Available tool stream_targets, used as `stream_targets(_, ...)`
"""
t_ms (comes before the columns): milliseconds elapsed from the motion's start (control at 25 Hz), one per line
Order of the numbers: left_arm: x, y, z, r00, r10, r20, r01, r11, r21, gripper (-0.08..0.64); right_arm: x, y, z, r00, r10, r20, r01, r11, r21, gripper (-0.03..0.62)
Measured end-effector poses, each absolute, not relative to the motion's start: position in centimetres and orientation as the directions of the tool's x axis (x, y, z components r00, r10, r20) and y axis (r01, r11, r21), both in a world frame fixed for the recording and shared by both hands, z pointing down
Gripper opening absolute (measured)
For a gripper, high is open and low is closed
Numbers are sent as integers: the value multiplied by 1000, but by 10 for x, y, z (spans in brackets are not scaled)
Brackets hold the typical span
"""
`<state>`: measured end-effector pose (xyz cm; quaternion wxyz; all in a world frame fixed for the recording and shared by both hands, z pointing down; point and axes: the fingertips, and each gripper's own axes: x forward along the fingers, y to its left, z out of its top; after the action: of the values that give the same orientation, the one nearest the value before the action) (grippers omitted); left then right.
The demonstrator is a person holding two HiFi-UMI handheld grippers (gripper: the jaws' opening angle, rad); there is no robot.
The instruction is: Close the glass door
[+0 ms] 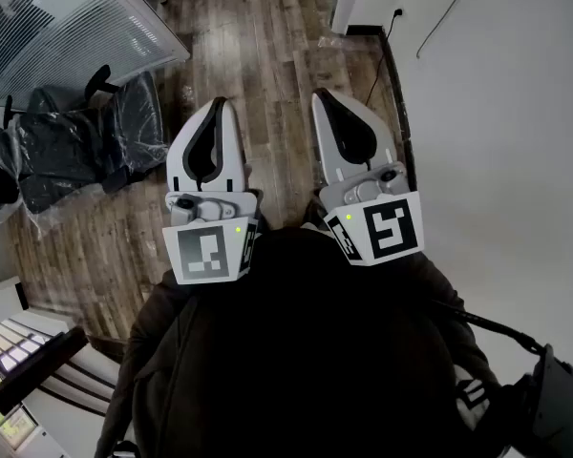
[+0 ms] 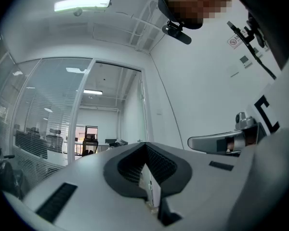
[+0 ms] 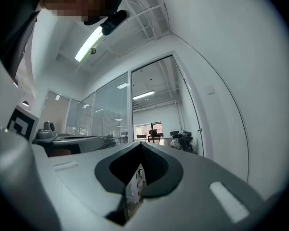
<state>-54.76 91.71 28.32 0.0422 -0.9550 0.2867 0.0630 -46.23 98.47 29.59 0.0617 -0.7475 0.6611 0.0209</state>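
Standing by a big white wall (image 1: 497, 113) on the R, w/ wood floor (image 1: 267, 46) below, the person is holding both grippers close to the chest. The glass door (image 3: 113, 114) is sitting far ahead, next to an open gap, well apart from both grippers. Black chairs (image 1: 86, 141) in plastic wrap are sitting on the L. The left gripper (image 1: 217, 105) & right gripper (image 1: 325, 95) are pointing fwd, jaws pressing together w/ nothing btwn them.
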Motion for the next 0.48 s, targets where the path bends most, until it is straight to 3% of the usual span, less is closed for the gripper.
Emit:
stream_targets(320, -547, 921, 278, 818, -550, -168, -564, -824, -48, -3, -463, 983, 291, 98, -988, -116, -995, -93, -46, 0)
stream_targets(480, -514, 904, 281, 809, -567, -159, -581, -812, -57, -3, -426, 964, 292, 76, -988, -134, -996, -68, -66, 2)
